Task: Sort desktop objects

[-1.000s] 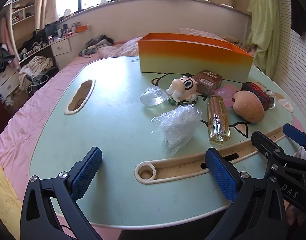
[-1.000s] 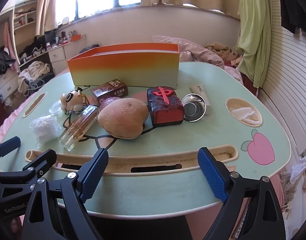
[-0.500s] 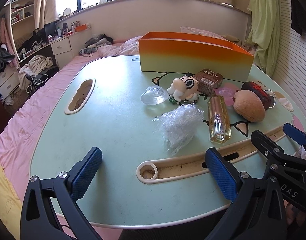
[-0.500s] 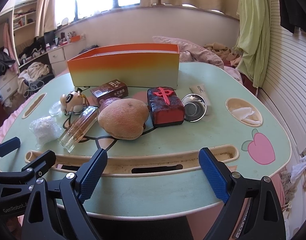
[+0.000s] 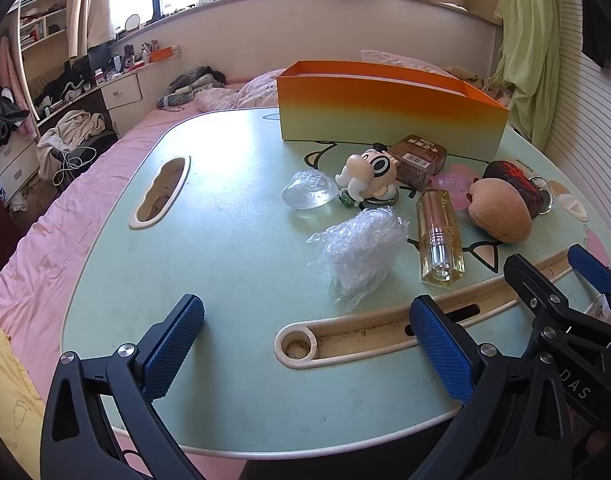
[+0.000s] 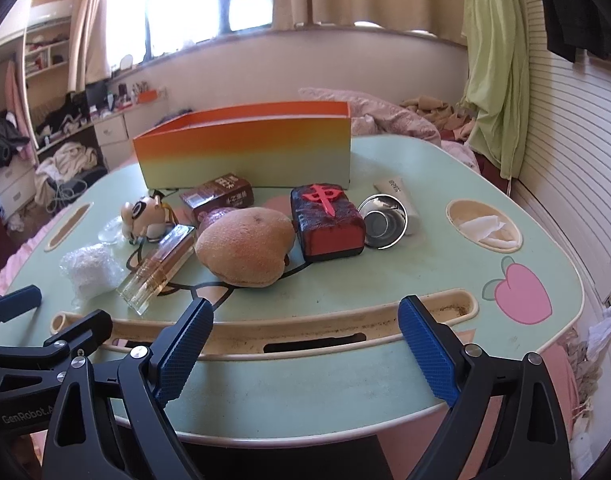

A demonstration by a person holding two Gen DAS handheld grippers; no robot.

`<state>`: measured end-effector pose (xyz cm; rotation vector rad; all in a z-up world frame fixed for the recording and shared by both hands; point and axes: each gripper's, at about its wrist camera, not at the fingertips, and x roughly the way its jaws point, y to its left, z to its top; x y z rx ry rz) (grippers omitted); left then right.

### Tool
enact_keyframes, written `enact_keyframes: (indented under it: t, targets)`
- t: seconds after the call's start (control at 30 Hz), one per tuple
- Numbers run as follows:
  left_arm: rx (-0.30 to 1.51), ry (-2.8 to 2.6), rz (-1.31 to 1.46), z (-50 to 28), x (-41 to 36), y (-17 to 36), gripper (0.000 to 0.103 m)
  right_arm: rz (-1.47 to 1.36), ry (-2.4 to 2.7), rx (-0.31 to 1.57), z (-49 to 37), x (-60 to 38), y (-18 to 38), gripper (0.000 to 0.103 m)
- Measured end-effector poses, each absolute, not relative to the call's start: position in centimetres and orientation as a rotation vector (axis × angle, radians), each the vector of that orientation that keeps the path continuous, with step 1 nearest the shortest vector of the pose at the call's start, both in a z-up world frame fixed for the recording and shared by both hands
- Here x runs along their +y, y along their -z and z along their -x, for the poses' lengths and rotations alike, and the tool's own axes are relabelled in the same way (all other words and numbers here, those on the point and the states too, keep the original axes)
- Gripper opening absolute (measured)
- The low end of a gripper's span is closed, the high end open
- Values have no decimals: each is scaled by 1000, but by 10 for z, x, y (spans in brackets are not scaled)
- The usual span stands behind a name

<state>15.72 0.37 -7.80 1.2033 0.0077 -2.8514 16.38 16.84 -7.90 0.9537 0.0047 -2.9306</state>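
Note:
On the green table (image 5: 233,264) lie a crumpled plastic wrap (image 5: 359,250), a clear perfume bottle (image 5: 439,236), a cartoon figurine (image 5: 367,176), a brown carton (image 5: 417,156), a tan bread-shaped plush (image 6: 245,250), a red mahjong-tile block (image 6: 329,222) and a metal strainer (image 6: 383,222). An orange-to-green box (image 6: 245,152) stands behind them. My left gripper (image 5: 305,344) is open and empty over the near edge. My right gripper (image 6: 305,344) is open and empty, also short of the objects.
A clear plastic lid (image 5: 307,196) lies left of the figurine. A white tube (image 6: 397,196) lies behind the strainer. A long groove (image 6: 305,326) runs along the table's front. A cup hole with tissue (image 6: 483,224) is at the right. Bedding surrounds the table.
Both grippers have shifted slightly; the right wrist view has dropped and moved a little closer to the table. Nothing on the table has moved.

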Motion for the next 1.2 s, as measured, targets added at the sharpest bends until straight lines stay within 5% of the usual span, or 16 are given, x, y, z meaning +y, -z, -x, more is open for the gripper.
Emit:
enact_keyframes:
  t: [0.5, 0.8, 1.03, 1.2]
  targets:
    - [47, 2915, -1250, -158, -5, 72, 103, -899, 2926, 86, -169, 168, 79, 94]
    - [28, 3049, -1072, -175, -9, 52, 103, -718, 2918, -79, -192, 185, 67, 94]
    - [233, 3091, -1102, -171, -24, 47, 86, -718, 2833, -138, -192, 193, 60, 58]
    - [256, 3100, -1125, -160, -24, 49, 76, -742, 2780, -156, -187, 185, 60, 55]
